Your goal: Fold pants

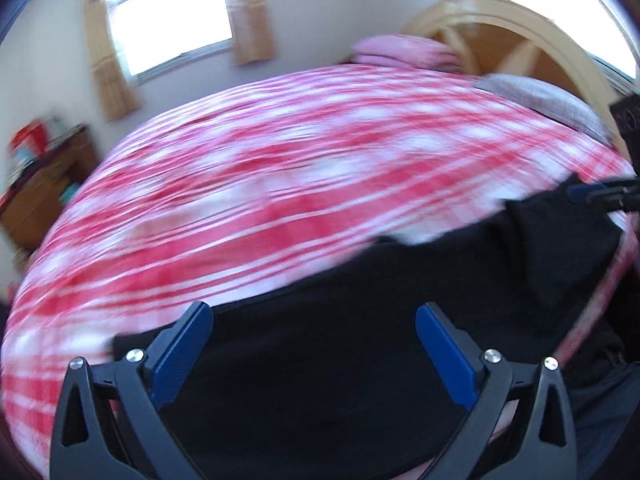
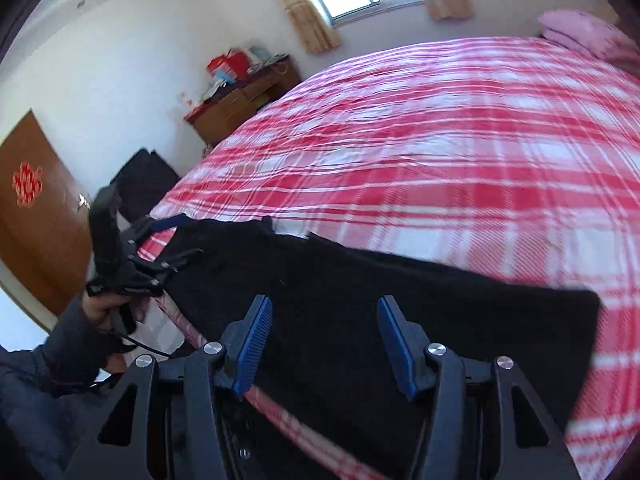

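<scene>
The left wrist view is smeared by motion blur, so the bedspread [image 1: 280,184] is rendered as red-and-white streaks and fabric detail cannot be made out. The pants [image 2: 400,312] are seen as a flat black mass on the near edge of the bedspread; seams, waistband and leg ends cannot be distinguished, and the near portion is cut off behind the gripper bodies in both views. Whether the cloth is already doubled cannot be told.

The left gripper [image 1: 312,328] is held above the pants, its blue-padded fingers [image 1: 184,348] spread wide with nothing between them. The right gripper [image 2: 324,320] is likewise poised over the pants, jaws well apart and empty. In the right wrist view the left gripper [image 2: 176,240] is seen from the side at the pants' left end, gripped by a hand [image 2: 100,308] in a dark sleeve; contact with the cloth cannot be confirmed. Beyond the bedspread, pink pillows [image 2: 584,32] and a wooden dresser [image 2: 240,100] are visible.
</scene>
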### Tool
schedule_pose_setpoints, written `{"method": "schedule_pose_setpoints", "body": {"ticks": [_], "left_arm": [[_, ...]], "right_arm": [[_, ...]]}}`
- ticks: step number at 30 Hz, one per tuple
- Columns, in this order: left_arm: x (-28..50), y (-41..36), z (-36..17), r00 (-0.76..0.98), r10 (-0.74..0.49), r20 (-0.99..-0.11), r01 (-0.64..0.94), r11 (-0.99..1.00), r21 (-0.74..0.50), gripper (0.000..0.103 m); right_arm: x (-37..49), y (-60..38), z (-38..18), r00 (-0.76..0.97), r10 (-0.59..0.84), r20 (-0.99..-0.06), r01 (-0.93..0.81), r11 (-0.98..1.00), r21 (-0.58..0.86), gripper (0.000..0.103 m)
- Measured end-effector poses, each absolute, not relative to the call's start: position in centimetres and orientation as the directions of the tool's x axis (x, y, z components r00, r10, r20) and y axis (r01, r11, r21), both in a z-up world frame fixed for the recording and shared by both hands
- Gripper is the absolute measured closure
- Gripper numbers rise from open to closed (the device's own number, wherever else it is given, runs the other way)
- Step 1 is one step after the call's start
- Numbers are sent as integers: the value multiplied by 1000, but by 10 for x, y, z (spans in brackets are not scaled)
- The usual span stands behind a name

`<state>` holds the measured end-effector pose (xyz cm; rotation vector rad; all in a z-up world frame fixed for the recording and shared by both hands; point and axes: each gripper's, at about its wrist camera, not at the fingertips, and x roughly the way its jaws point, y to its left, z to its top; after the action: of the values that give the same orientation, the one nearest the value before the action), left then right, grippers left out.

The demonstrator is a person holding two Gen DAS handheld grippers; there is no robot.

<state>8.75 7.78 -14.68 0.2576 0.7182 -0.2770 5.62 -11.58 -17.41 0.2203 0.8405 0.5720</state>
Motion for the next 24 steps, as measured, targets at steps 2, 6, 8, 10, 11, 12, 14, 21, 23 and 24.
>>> {"method": "schedule_pose_setpoints", "body": {"ticks": [2,6,8,10,11,12,14,21,23,24], "left_arm": [[90,115,-149,733,-77,-676,232,962,141,0],[86,174,-152,734,-8,-679,89,992,84,0],[84,191,-151,738,14,-675,53,996,78,0],[84,200,-151,745,36,-666,30,996,88,0],[85,204,-151,750,42,-660,21,996,88,0],[87,207,-152,754,45,-656,12,996,83,0],[91,213,-155,751,47,-659,-2,998,69,0],[93,219,-168,729,55,-682,-13,998,67,0],[95,222,-166,733,54,-678,-15,998,63,0],[96,222,-166,733,56,-678,-17,998,65,0]], "right_arm": [[73,-89,-180,495,561,-663,-396,825,402,46],[79,-55,-195,423,550,-720,-402,826,395,47],[64,-47,-200,405,518,-753,-409,840,358,47],[50,-44,-203,391,520,-759,-427,833,351,47],[44,-41,-206,387,509,-769,-428,838,339,48],[40,-40,-209,390,490,-779,-426,847,319,50],[39,-35,-217,411,428,-805,-415,874,253,74],[27,-26,-212,430,432,-793,-463,859,217,98],[22,-22,-212,428,426,-797,-484,853,196,98],[23,-21,-215,431,416,-801,-481,857,187,98]]}}
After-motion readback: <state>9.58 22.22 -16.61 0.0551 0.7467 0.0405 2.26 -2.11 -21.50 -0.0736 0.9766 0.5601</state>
